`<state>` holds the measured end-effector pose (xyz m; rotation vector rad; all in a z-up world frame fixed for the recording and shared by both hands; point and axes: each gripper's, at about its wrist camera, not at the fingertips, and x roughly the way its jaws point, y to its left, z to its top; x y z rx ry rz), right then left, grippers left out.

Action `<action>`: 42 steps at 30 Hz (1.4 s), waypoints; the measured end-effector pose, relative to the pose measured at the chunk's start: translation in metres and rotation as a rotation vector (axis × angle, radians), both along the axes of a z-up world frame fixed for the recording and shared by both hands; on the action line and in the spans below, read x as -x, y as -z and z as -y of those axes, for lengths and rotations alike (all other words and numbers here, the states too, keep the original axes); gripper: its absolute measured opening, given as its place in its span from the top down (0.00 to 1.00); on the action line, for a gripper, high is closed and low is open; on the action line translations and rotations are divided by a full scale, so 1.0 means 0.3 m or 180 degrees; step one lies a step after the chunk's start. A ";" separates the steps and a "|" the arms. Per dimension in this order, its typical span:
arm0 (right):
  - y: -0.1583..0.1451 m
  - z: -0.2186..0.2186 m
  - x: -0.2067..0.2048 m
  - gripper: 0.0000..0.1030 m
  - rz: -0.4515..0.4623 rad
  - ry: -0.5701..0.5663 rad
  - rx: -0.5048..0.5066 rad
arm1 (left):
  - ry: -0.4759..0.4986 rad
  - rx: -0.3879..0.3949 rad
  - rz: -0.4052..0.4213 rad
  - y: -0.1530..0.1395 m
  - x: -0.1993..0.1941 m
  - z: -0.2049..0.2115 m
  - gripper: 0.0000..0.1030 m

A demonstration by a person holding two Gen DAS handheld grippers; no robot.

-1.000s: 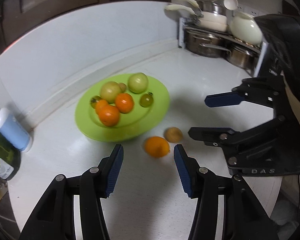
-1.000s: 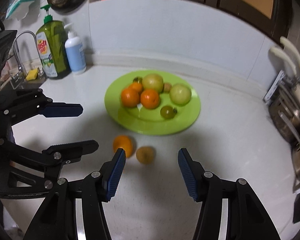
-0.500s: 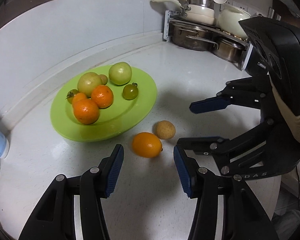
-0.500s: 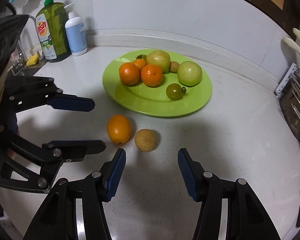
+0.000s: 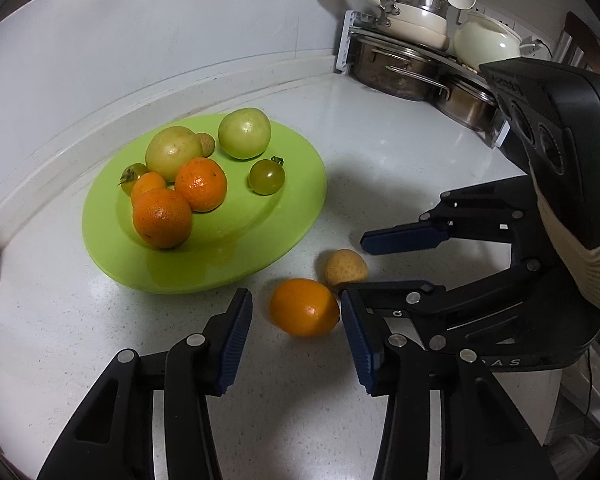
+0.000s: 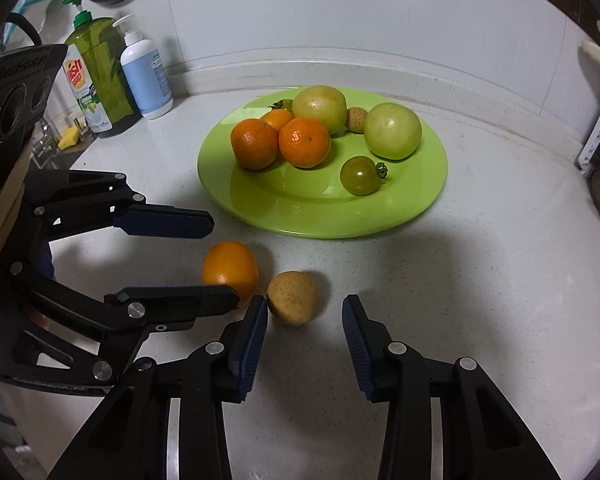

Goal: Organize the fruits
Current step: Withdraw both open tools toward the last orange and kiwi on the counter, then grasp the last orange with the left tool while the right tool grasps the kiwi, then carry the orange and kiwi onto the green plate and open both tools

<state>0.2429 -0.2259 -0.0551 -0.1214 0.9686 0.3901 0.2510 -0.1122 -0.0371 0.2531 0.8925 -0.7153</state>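
A green plate (image 5: pixel 300 216) (image 6: pixel 420 200) holds several fruits: oranges, pale green fruits, a green tomato. On the counter in front of it lie a loose orange (image 5: pixel 304 306) (image 6: pixel 230 267) and a small tan fruit (image 5: pixel 345 268) (image 6: pixel 293 297), close together. My left gripper (image 5: pixel 296 308) (image 6: pixel 214 258) is open, its fingertips on either side of the loose orange. My right gripper (image 6: pixel 305 305) (image 5: pixel 354 266) is open, its fingertips on either side of the tan fruit. Neither touches its fruit.
A green dish soap bottle (image 6: pixel 96 76) and a blue-white pump bottle (image 6: pixel 146 80) stand at the back left by the sink. A rack of pots and pans (image 5: pixel 416 56) stands at the back right. The white wall runs behind the plate.
Both grippers have moved forward and down toward the counter. The loose orange now lies between my left fingertips and the tan fruit between my right fingertips. The fruits have not moved.
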 end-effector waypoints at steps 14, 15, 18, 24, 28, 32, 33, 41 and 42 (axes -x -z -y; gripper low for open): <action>0.007 0.006 -0.016 0.72 0.0013 0.0085 -0.0015 | -0.0229 -0.0010 -0.0111 0.031 0.003 0.004 0.63; 0.003 0.006 -0.010 0.72 0.0041 0.0112 -0.0003 | -0.0282 0.0006 -0.0091 0.023 0.008 -0.005 0.63; -0.010 0.007 0.003 0.72 0.0091 0.0174 0.0017 | -0.0477 -0.0066 -0.0014 0.002 0.017 -0.020 0.63; -0.048 -0.012 0.038 0.72 0.0188 0.0272 0.0043 | -0.0725 0.0025 0.0070 -0.048 0.054 -0.071 0.63; -0.090 -0.031 0.075 0.72 0.0271 0.0307 0.0042 | -0.0788 0.0116 0.0116 -0.085 0.090 -0.110 0.63; -0.137 -0.048 0.108 0.72 0.0382 0.0345 0.0048 | -0.0842 0.0154 0.0192 -0.125 0.122 -0.135 0.63; -0.152 -0.055 0.117 0.72 0.0419 0.0364 0.0069 | -0.0857 0.0168 0.0209 -0.134 0.127 -0.141 0.63; -0.231 -0.082 0.155 0.72 0.0681 0.0402 0.0077 | -0.0898 0.0205 0.0447 -0.221 0.157 -0.183 0.63; -0.240 -0.086 0.157 0.72 0.0709 0.0406 0.0080 | -0.0903 0.0210 0.0461 -0.228 0.157 -0.186 0.63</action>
